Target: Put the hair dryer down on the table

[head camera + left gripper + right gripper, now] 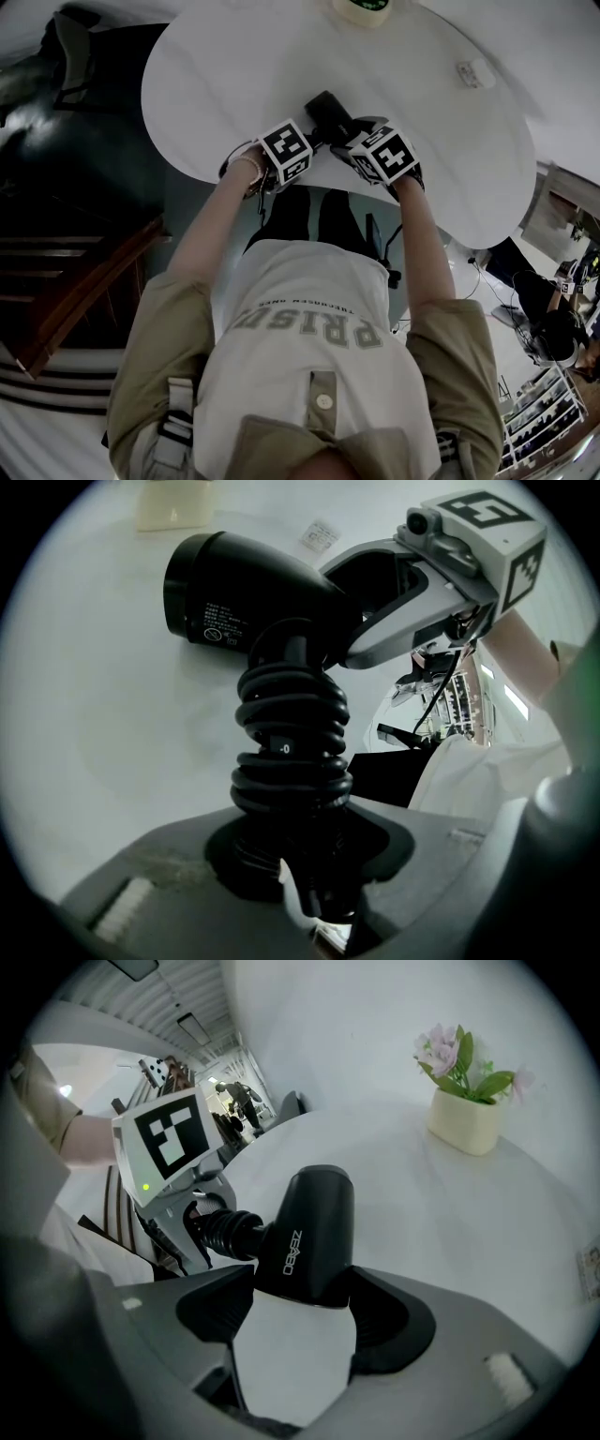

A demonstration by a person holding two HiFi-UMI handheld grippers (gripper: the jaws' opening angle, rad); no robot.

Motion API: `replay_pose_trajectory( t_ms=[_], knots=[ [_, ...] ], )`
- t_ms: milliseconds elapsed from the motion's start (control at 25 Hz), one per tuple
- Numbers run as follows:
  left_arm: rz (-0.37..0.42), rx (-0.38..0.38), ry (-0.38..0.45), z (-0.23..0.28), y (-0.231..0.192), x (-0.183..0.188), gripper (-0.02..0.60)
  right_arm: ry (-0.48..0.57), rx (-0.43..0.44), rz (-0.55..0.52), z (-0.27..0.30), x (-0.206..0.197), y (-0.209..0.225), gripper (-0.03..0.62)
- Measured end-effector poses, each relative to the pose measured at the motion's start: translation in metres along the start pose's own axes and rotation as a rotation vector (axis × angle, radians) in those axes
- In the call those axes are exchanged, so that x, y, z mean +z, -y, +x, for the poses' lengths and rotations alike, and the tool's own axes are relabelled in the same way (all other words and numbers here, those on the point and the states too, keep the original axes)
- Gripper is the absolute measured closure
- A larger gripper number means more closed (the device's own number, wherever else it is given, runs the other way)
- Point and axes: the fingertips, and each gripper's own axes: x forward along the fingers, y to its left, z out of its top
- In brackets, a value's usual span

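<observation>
Round white table [234,84]: the largest item. Its near edge curves just in front of the person [309,309]. Most of the top is bare, with open surface beyond and to both sides of the grippers. Off the left edge lies dark floor with wooden furniture [84,300].

Black hair dryer [328,114]: located over the table, just inside the near edge, between the two grippers. Contact with the surface cannot be confirmed. The barrel points away across the table. The handle is wound with its coiled cord [292,752].

Left gripper [300,855]: jaws clamped on the cord-wrapped handle.

Right gripper [300,1288]: jaws clamped on the rear of the barrel.

Cream flower pot [464,1115]: stands at the far edge, well apart from the dryer.

Small flat packet [475,72]: lies at the far right, well apart from the dryer.
</observation>
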Motion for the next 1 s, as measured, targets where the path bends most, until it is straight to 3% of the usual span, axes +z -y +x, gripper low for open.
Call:
replay_pose_trajectory(
  t_ms=[400,1000],
  knots=[
    [-0.038,0.028,0.004,-0.006,-0.009,-0.012,0.41,0.03,-0.039,0.03,0.0,0.0,0.006,0.27],
    [-0.061,0.218,0.062,-0.033,-0.05,-0.021,0.396,0.061,-0.16,0.138,0.001,0.013,0.019,0.27]
  ],
)
